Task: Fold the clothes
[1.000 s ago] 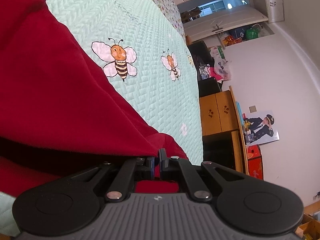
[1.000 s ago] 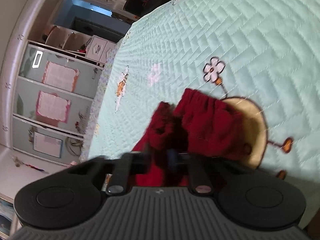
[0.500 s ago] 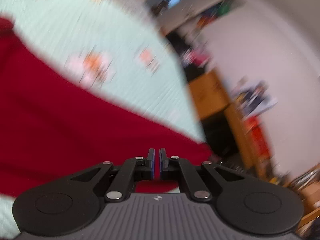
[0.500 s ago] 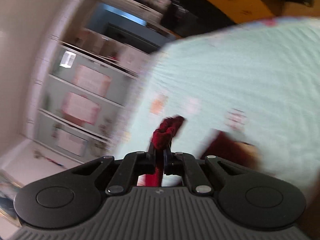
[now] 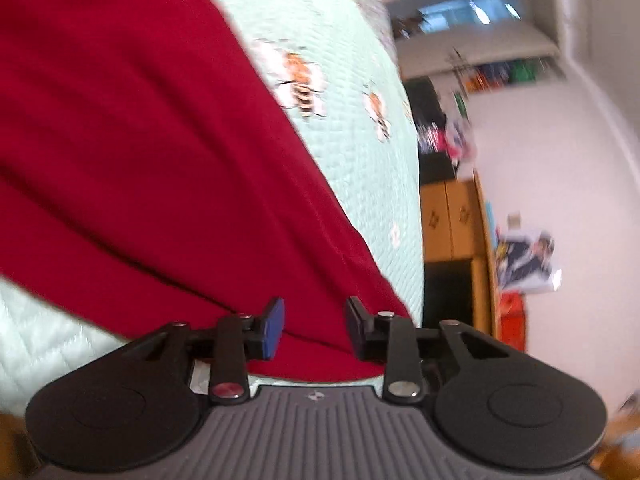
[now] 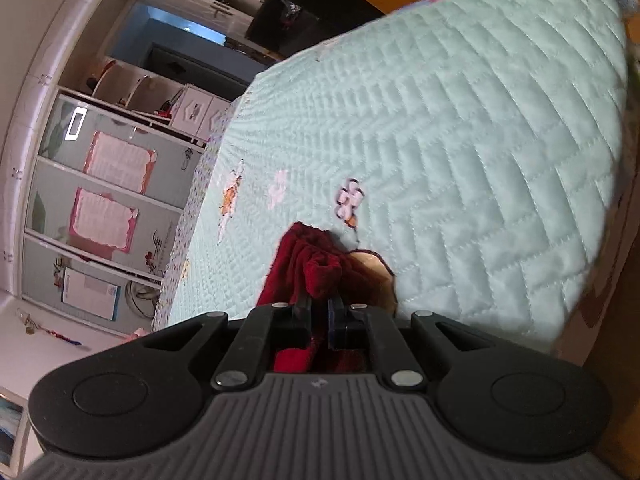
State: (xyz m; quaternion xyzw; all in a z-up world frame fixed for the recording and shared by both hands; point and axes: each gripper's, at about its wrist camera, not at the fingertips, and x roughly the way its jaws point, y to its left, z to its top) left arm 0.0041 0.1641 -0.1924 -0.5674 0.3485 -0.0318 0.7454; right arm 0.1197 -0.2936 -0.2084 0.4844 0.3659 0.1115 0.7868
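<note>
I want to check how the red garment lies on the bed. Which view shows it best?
The left wrist view: the red garment spreads broadly across the quilt, its edge running diagonally. The right wrist view shows only a bunched bit pinched in the right gripper.

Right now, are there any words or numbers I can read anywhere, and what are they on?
None can be read for certain.
Cabinet door: dark brush-style characters, too small to read.
Pink-framed sheets on the cabinet: no readable print.
White paper lower on the cabinet: too blurred.
Wall poster: blurred, no legible text.
Quilt: only bee and flower pictures, no words.
</note>
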